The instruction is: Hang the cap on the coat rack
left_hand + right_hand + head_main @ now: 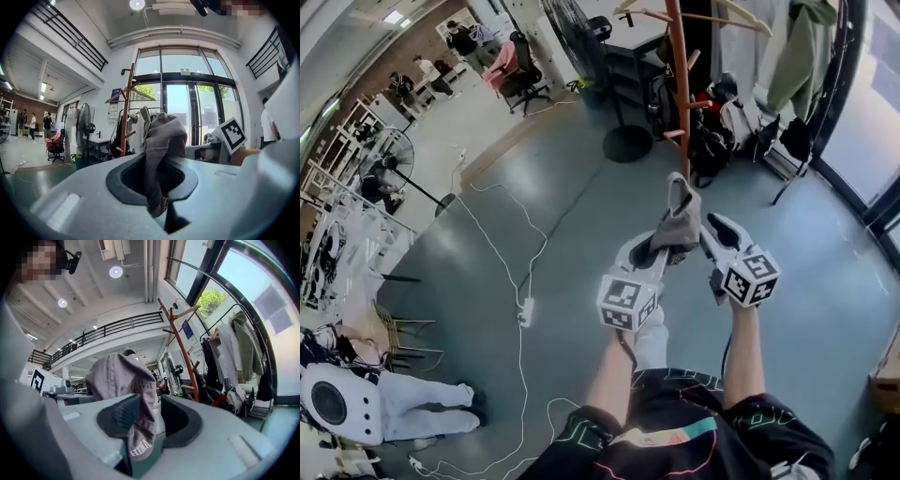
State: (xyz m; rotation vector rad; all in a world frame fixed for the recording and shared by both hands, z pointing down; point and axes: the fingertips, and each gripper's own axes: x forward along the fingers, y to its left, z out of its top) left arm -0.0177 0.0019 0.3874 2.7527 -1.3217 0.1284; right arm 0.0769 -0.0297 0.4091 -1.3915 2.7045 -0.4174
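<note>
A grey cap (679, 225) hangs bunched in front of me, above the floor. My left gripper (661, 246) is shut on its fabric, which is pinched between the pads in the left gripper view (161, 140). My right gripper (712, 230) stands beside it on the right, open. In the right gripper view the cap (119, 378) drapes over the left pad, with a gap to the right pad. The orange-brown wooden coat rack (678, 75) stands just beyond the cap, its pegs bare on the near side. It also shows in both gripper views (125, 112) (180, 343).
Bags (712, 141) lie at the rack's foot. A clothes rail with hanging garments (797, 56) stands right of it. A floor fan's round base (627, 142) sits to the rack's left. A white cable with a power strip (525, 309) crosses the floor on my left. A person's legs (422, 408) are at lower left.
</note>
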